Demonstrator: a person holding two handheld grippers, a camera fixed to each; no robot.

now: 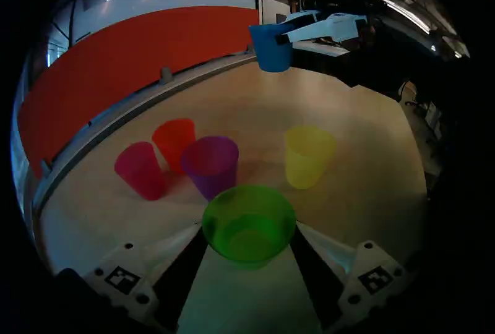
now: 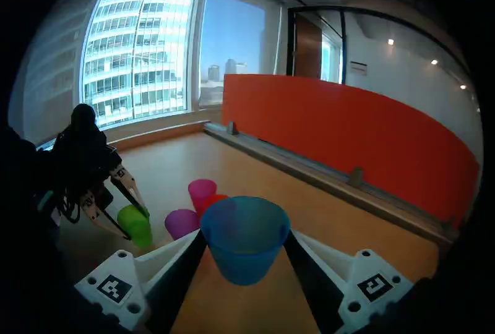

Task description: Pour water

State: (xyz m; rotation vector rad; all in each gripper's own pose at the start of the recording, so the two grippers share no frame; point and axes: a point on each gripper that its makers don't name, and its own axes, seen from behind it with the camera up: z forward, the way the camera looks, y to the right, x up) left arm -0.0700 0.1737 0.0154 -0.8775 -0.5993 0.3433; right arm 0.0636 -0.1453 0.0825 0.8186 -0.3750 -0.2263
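Over by the tabletop's (image 1: pixel 371 173) left edge, next to the red divider (image 1: pixel 124 55), a pink cup (image 1: pixel 141 170), orange cup (image 1: pixel 174 142) and purple cup (image 1: pixel 210 164) sit bunched up. Just in front of them, the left claw (image 1: pixel 249 238) is clamped on the green cup (image 1: pixel 247 210). The yellow cup (image 1: pixel 308 156) stands alone further right. The right claw (image 2: pixel 245 235) grips the blue cup (image 2: pixel 244 256), upright, up in the air toward the far edge.

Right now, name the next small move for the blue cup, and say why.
Probably carry the blue cup, held upright in the right tongs, down toward the green cup in the left tongs. The left gripper view shows it high and far off, so tilting now would likely miss.
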